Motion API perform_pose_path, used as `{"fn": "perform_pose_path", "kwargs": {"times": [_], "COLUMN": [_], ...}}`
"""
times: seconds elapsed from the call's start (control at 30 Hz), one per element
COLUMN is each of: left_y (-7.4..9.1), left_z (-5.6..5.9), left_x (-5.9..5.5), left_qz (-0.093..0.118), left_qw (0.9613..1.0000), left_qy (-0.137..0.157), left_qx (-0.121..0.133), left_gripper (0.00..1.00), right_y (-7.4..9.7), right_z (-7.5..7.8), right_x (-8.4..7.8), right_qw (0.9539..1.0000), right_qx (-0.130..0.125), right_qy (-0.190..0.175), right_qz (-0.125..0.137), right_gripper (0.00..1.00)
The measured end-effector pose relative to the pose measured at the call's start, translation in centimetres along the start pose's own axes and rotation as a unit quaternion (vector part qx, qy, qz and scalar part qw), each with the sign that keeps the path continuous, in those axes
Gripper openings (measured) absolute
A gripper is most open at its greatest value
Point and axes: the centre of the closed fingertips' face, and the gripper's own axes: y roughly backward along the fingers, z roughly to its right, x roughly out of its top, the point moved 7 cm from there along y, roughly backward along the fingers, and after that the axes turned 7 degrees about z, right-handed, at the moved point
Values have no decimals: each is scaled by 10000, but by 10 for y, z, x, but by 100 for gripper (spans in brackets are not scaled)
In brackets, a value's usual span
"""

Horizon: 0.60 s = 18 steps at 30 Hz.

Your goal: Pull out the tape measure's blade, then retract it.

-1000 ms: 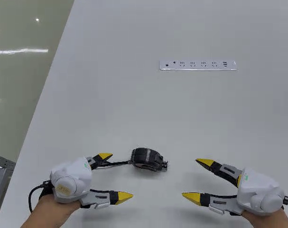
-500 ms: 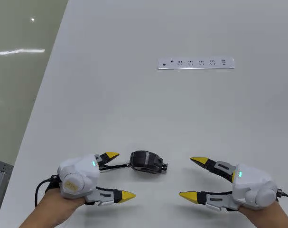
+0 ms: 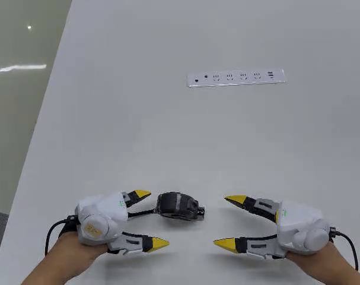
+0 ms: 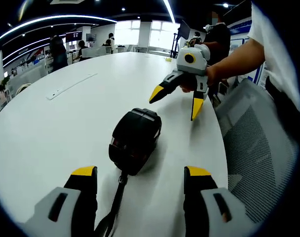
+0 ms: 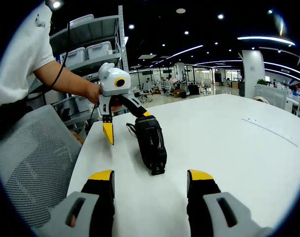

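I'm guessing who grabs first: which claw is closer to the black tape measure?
Left. The left gripper sits open beside the tape measure, at its strap end; the right gripper is open farther off.

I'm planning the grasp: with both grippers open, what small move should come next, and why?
Probably ease the left gripper forward and close on the tape measure: it lies free on the table just ahead of those open jaws.
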Motion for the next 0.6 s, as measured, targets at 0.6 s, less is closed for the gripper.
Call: {"fn": "perform_pose_path", "kwargs": {"times": [0.6], "left_y": [-19], "left_z": [-11], "left_x": [4], "left_qz": [-148], "left_qw": [9992], "left_qy": [-214], "left_qx": [-306], "left_gripper": [65], "right_y": [-13], "right_z": [8], "right_x": [-7], "right_qw": [9999], "right_qx": [159], "right_qy": [-30], "right_qz": [16], "right_gripper": [55]}}
